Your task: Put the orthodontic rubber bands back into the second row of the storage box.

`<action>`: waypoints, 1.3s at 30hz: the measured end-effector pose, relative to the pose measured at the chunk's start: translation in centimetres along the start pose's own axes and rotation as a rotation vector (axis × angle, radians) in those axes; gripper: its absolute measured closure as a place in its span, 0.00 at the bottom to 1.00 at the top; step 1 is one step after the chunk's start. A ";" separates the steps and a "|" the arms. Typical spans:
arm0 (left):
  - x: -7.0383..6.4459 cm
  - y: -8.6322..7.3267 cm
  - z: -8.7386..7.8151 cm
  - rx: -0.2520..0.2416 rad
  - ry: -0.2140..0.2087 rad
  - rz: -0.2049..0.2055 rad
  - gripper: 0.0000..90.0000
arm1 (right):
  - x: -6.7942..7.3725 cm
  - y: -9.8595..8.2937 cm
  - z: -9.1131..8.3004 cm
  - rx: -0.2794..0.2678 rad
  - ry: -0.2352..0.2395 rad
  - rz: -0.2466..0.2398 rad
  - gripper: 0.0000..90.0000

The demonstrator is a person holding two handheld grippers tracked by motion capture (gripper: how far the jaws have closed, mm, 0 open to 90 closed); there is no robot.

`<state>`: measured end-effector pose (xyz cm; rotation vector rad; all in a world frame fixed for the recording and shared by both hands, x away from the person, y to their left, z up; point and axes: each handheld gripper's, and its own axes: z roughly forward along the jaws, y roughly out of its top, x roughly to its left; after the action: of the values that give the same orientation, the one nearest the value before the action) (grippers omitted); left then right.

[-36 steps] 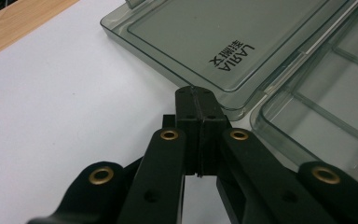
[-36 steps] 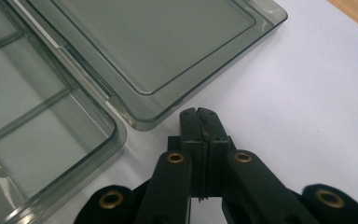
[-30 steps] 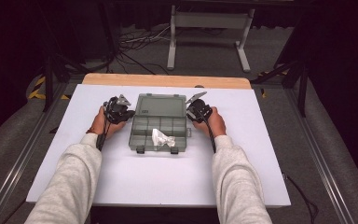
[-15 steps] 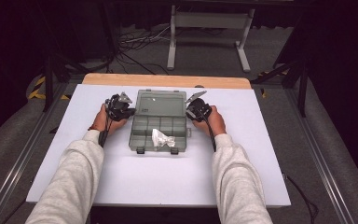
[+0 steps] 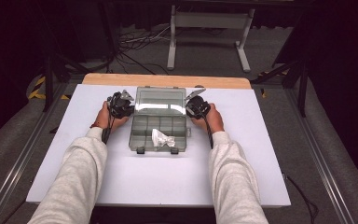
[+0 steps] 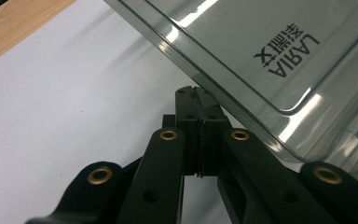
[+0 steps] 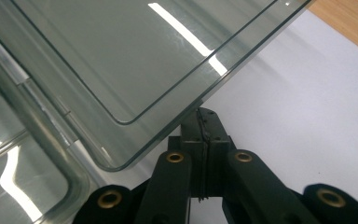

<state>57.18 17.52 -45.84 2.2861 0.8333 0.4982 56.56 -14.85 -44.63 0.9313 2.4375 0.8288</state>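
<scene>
My sleeves enter nearest the camera, either side of the compartment box (image 5: 158, 131), which sits mid-table on the white sheet (image 5: 74, 163) with a crinkled silvery item (image 5: 161, 138) in a front cell. Beyond them, my left tongs (image 6: 199, 105) and right tongs (image 7: 204, 122) have their jaws pressed together, pinching nothing; each closed tip sits under a side edge of the clear lid (image 5: 161, 99) (judged: a blunt wedge lifts both sides evenly). The lid stands raised toward the hinge at the far side.
</scene>
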 end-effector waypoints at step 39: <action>0.6 -0.1 0.4 -0.028 -0.024 -0.035 1.00 | -0.7 0.0 0.5 -0.028 0.026 0.055 1.00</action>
<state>57.72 17.81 -46.11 2.2433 0.8478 0.4629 57.33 -15.11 -44.86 0.9876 2.4257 0.8974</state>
